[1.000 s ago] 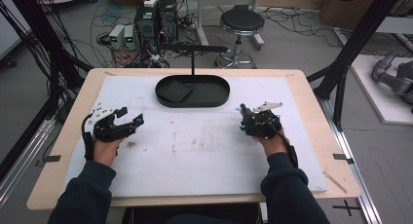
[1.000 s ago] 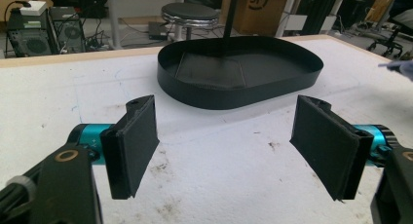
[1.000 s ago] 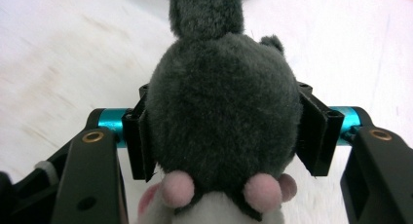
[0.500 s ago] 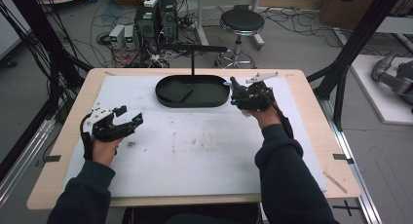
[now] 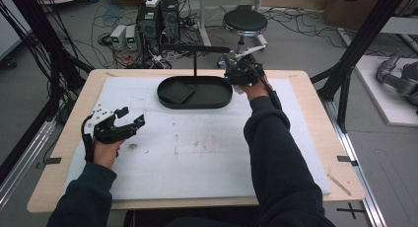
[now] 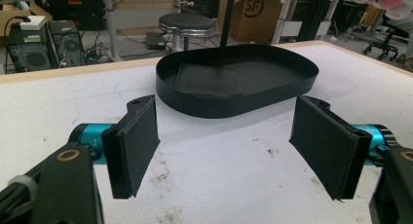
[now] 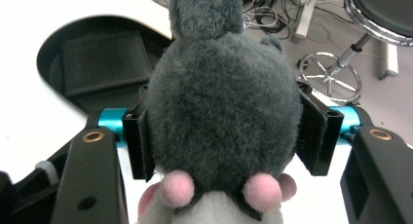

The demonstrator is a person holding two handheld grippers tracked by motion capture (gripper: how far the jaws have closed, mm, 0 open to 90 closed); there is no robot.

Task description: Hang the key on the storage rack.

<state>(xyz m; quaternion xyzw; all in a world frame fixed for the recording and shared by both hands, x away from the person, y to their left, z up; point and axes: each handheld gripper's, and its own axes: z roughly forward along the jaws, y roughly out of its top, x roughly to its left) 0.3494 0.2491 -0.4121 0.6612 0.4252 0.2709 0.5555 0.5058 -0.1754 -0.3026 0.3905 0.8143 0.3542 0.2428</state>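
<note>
Right gripper [image 7: 224,136] | I am clamping grey plush toy [image 7: 224,87], seemingly beside black tray [image 5: 194,104] | left gripper [image 6: 224,146] gaping, empty

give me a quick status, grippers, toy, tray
Right gripper shut on grey plush toy, held up by the black tray's right end. Left gripper open, empty, low over the white mat. Nothing in the way.

We see plush toy [image 7: 221,117]: dark grey fur, pink paws, white belly patch. Tray [image 5: 217,99]: black, darker ribbed mat inside at 9 o'clock. Surface [image 5: 207,153]: white sheet with brown smudges, pale wood edge. Our right hand-held gripper [image 7: 229,131]: black jaws, teal barrels. Sleeves [image 5: 276,158]: dark navy.
</note>
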